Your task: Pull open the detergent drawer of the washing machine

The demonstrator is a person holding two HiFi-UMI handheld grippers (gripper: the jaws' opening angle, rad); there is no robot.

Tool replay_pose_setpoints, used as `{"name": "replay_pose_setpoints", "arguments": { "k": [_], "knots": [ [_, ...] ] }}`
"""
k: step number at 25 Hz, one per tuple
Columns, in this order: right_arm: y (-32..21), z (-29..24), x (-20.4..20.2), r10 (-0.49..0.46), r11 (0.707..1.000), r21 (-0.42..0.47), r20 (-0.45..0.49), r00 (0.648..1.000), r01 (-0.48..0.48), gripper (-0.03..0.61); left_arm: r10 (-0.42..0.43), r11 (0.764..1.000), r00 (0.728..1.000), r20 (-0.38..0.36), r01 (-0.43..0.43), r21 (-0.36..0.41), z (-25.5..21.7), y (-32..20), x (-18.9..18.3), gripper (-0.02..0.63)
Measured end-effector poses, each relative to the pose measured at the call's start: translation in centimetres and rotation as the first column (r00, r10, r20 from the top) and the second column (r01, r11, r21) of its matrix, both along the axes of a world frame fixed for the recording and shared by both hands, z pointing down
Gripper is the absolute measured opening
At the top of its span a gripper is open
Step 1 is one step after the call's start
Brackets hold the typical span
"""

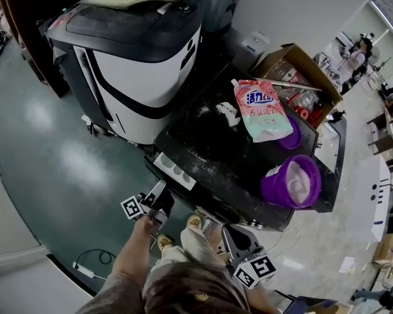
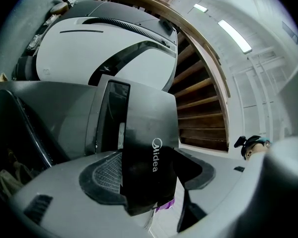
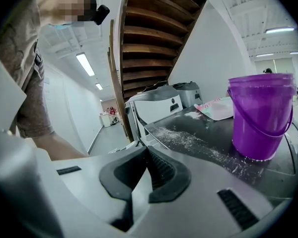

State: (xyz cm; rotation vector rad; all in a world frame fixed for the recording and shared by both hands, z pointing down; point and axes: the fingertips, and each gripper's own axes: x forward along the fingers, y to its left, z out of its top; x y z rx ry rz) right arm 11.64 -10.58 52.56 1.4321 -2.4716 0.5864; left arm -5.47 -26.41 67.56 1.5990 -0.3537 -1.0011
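The washing machine [image 1: 216,150] has a black top dusted with white powder. Its detergent drawer [image 1: 174,170] stands pulled out at the front left corner, with white compartments showing. My left gripper [image 1: 162,192] sits at the drawer's end. In the left gripper view the black drawer front [image 2: 149,133], printed "Midea", fills the gap between the wide-set jaws of my left gripper [image 2: 149,176], whose pads press its two sides. My right gripper [image 1: 233,234] hangs by the machine's front edge. In the right gripper view my right gripper [image 3: 145,157] is shut, with nothing between its pads.
A purple bucket [image 1: 292,182] and a pink detergent bag [image 1: 262,110] lie on the machine's top. An open cardboard box [image 1: 295,64] stands behind it. A white and black machine [image 1: 134,57] stands to the left. A cable [image 1: 92,263] lies on the green floor.
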Motion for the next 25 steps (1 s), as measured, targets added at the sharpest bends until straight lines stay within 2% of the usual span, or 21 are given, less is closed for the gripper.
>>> {"name": "replay_pose_setpoints", "arguments": {
  "k": [25],
  "knots": [
    [1.4, -0.3, -4.1, -0.089, 0.996, 0.005, 0.018, 0.996, 0.089, 0.003, -0.033, 0.999, 0.999, -0.01, 0.033, -0.014, 0.0, 7.2, -5.4, 0.313]
  ]
}}
